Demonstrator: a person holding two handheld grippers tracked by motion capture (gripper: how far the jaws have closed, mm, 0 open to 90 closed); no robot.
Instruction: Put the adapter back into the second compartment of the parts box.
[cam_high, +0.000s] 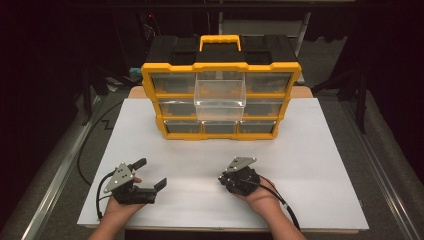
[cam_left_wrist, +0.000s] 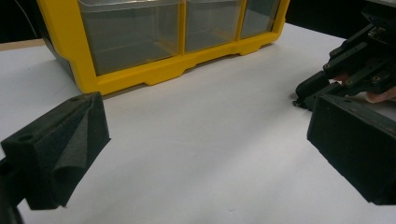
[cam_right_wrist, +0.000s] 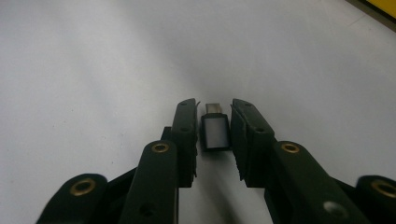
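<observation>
A small dark adapter (cam_right_wrist: 215, 132) with a metal plug at its tip lies between the jaws of my right gripper (cam_right_wrist: 214, 112), which is shut on it just above the white board. That right gripper (cam_high: 222, 178) rests low at the board's front centre. My left gripper (cam_high: 150, 173) rests at the front left, wide open, with nothing between its foam pads (cam_left_wrist: 70, 144). In the left gripper view, the right gripper (cam_left_wrist: 301, 98) sits across the board. A yellow and black drawer organizer (cam_high: 220, 67) stands at the back, its top middle clear drawer (cam_high: 220, 95) pulled out.
The white board (cam_high: 300, 165) covers the table, with bare surface between the grippers and the organizer (cam_left_wrist: 140, 77). A yellow corner of the organizer (cam_right_wrist: 380, 7) peeks in at the top right of the right gripper view. Metal rails (cam_high: 55, 175) run along both table sides; cables trail from each gripper.
</observation>
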